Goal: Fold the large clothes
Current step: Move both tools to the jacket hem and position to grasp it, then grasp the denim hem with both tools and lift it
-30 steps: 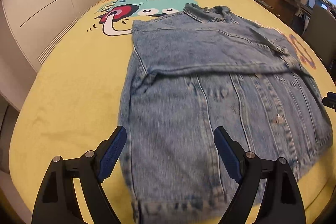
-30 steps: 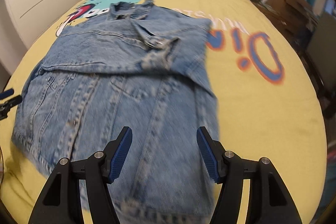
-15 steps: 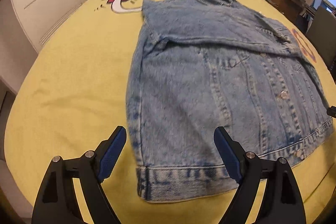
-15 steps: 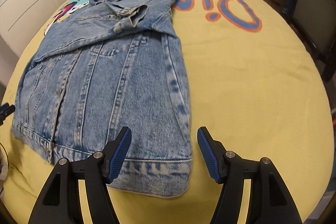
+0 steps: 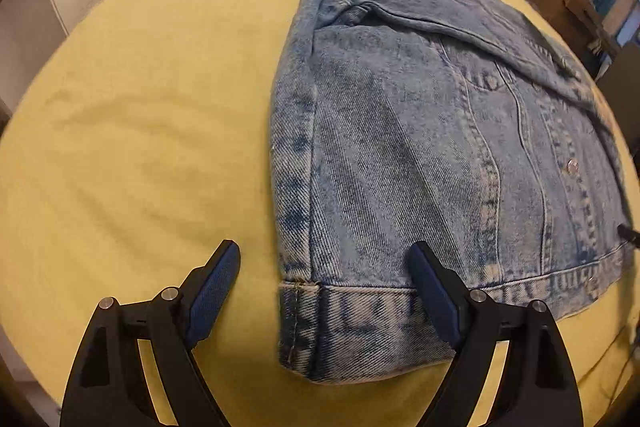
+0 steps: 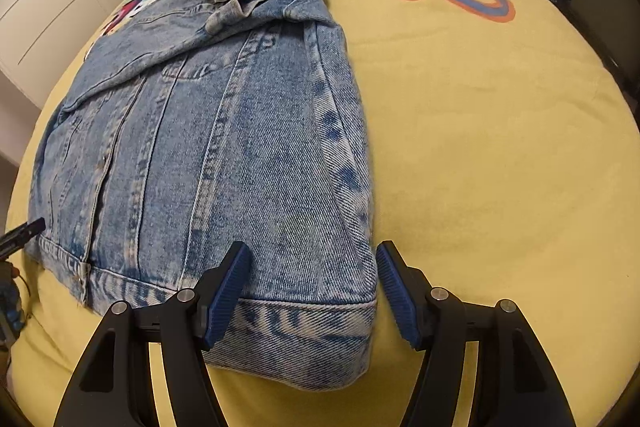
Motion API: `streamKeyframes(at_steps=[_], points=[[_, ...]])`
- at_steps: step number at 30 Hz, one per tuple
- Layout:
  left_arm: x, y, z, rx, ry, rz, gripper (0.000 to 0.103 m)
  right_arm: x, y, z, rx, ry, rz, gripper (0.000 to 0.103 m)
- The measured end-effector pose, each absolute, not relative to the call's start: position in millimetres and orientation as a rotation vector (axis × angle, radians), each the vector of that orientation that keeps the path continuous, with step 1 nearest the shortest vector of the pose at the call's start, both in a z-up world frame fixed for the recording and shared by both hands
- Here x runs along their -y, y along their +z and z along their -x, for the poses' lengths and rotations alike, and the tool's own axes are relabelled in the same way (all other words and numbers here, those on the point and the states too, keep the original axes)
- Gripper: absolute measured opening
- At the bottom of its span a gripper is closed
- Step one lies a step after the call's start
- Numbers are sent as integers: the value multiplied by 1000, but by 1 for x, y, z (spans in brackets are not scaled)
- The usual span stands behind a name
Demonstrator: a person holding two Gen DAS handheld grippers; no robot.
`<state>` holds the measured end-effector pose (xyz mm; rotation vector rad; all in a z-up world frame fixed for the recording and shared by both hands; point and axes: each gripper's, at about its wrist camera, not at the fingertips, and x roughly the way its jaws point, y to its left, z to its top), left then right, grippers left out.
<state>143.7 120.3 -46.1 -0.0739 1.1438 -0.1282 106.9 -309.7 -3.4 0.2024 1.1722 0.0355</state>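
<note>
Denim jacket (image 5: 420,155) lies flat on the bed (image 5: 140,131), front up, sleeves folded across the chest, hem twd the near edge. L tongs (image 5: 326,281) released, wide apart, straddling the jacket's left hem corner w/o pressing it. R tongs (image 6: 312,283) also released, spread over the right hem corner; one pad over denim, other over the yellow cover.

Faded blue denim jacket (image 5: 420,155), spread flat, front up, on the yellow bedspread (image 5: 140,131); sleeves folded across the chest, collar at the far end, hem band nearest, placket buttoned.
</note>
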Motion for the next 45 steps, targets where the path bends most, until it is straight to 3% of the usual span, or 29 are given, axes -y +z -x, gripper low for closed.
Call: streamKeyframes(at_steps=[14,19,27,33,35,37,45], points=[[-143,-39,-134,-1196,-407,274,82,314,-8,-101,-1194,202,-296,66],[-159,-33,-131,-1197,-438,375,78,318,-8,-98,-1213,253,-349,57],[-187,-31,-169,-1200,-480,544,74,324,-7,-102,-1227,302,-390,50],[-188,-25,-155,-1212,-548,501,73,333,-13,-109,-1215,295,-465,48],[-184,-25,-148,-1221,-569,492,69,333,-14,-106,-1214,308,-475,47],[-180,-25,-141,-1232,-581,485,57,336,-15,-103,-1215,320,-499,42],[-162,-24,-136,-1228,-624,526,53,339,-17,-96,-1208,346,-555,32]])
